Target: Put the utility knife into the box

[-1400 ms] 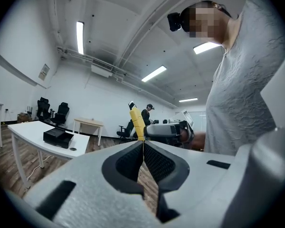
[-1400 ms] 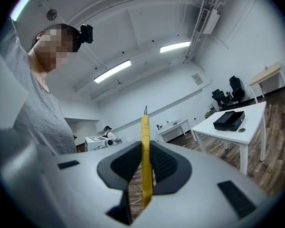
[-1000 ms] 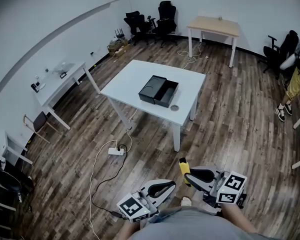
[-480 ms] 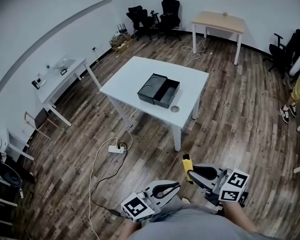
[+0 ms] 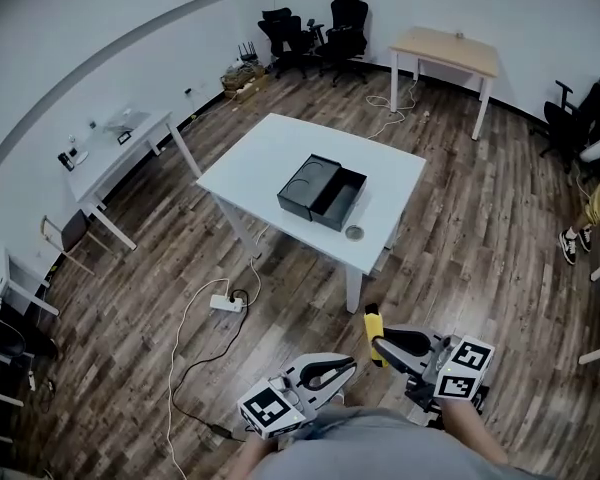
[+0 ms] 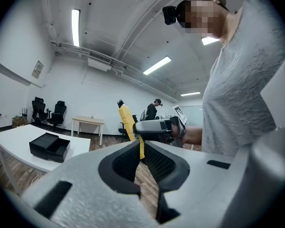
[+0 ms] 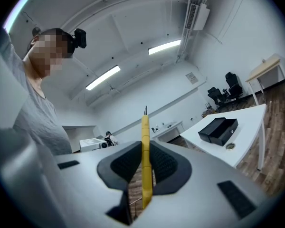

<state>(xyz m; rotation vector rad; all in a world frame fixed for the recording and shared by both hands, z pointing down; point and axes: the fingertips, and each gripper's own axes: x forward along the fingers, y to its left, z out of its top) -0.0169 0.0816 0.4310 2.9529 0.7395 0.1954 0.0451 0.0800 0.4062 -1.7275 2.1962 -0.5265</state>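
My right gripper (image 5: 377, 347) is shut on a yellow utility knife (image 5: 372, 325), which sticks up between its jaws (image 7: 145, 156) with the dark tip on top. The left gripper (image 5: 348, 366) hangs beside it at the bottom of the head view, jaws shut with nothing in them (image 6: 139, 152). The open black box (image 5: 322, 191) lies on the white table (image 5: 263, 154) well ahead of both grippers; its lid part rests beside the tray. In the left gripper view the box (image 6: 49, 146) sits far left, with the knife (image 6: 128, 123) and right gripper in front.
A small round dish (image 5: 354, 232) lies on the table by the box. A white power strip (image 5: 225, 304) and cables trail over the wood floor. A wooden table (image 5: 448, 50), office chairs (image 5: 325, 30) and a side desk (image 5: 110, 138) stand around. A person (image 5: 595, 198) stands far right.
The view has shifted a little toward the table, so the table and box sit slightly lower and nearer. Both grippers keep their pose, the knife still held.
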